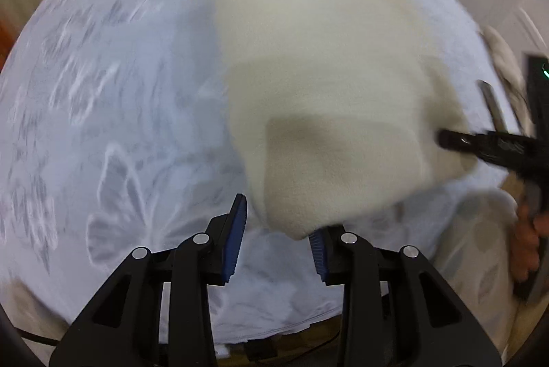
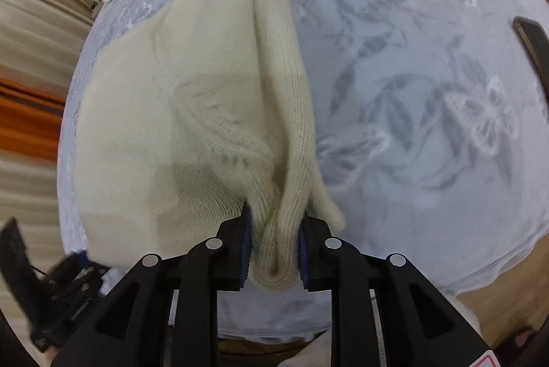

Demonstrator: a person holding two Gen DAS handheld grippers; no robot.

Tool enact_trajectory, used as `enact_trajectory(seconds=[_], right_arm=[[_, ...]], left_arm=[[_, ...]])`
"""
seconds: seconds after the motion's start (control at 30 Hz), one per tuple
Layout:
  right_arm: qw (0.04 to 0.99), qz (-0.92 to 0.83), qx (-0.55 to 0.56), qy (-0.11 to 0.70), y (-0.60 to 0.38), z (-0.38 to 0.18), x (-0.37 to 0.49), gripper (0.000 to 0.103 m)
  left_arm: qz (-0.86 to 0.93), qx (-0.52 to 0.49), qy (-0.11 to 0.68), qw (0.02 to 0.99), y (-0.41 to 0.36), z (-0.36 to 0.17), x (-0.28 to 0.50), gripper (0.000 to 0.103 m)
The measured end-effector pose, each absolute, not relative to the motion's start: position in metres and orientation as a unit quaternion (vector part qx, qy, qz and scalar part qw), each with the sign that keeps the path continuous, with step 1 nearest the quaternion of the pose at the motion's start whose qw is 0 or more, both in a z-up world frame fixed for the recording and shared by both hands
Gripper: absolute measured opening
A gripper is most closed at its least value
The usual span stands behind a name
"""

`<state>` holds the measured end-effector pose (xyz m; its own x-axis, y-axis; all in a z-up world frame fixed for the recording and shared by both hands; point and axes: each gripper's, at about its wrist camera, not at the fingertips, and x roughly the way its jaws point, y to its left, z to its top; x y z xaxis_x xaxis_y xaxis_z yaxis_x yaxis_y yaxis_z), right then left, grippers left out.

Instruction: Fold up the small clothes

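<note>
Clamping a cream sweater fold, right tongs grip; left tongs gape (corner just beside).

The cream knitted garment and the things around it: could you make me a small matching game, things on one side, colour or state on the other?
Things:
1. knitted garment
2. bed cover
3. right gripper
4. left gripper

States:
A. pale blue with butterflies
B. jaws apart, pads not pressing the cloth
C. cream, partly folded
D. pinching a bunched fold of knit

Pairs: 1-C, 2-A, 3-D, 4-B
</note>
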<state>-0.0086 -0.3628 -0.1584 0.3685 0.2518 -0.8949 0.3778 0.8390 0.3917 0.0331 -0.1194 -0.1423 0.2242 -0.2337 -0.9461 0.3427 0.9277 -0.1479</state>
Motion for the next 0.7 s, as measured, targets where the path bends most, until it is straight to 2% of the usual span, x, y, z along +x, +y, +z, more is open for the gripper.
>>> enact_trajectory(seconds=[0.07,0.17,0.23,0.3,0.33,0.37,0.47,0.6,0.7], right_arm=[[0.784,-0.039,0.286,0.549,-0.362,-0.144,-0.012,0.026],[0.817,-0.074,0.253,0.512,-0.362,-0.106,-0.026,0.034],[0.841,-0.072,0.232,0.484,-0.353,-0.077,-0.03,0.034],[0.85,-0.023,0.227,0.476,-0.334,-0.063,-0.017,0.024],[0.85,0.008,0.215,0.48,-0.318,-0.059,-0.009,0.011],[0.85,0.029,0.205,0.484,-0.304,-0.059,-0.001,0.004],[0.842,0.092,0.162,0.506,-0.248,-0.071,0.026,0.004],[0.776,0.118,0.113,0.609,-0.186,-0.163,0.058,0.002],[0.765,0.147,0.147,0.61,-0.183,-0.159,0.057,0.0]], left_arm=[[-0.16,0.011,0.604,0.781,-0.104,-0.144,0.037,0.036],[-0.163,0.009,0.603,0.781,-0.096,-0.137,0.034,0.039],[-0.169,0.01,0.602,0.781,-0.091,-0.129,0.03,0.044],[-0.179,-0.004,0.591,0.786,-0.082,-0.117,0.022,0.046],[-0.176,-0.007,0.587,0.79,-0.078,-0.111,0.02,0.048],[-0.173,-0.011,0.578,0.797,-0.072,-0.104,0.018,0.051],[-0.156,-0.014,0.552,0.819,-0.057,-0.082,0.016,0.053],[-0.129,-0.011,0.526,0.84,-0.039,-0.059,0.018,0.058],[-0.116,-0.008,0.512,0.851,-0.03,-0.049,0.02,0.06]])
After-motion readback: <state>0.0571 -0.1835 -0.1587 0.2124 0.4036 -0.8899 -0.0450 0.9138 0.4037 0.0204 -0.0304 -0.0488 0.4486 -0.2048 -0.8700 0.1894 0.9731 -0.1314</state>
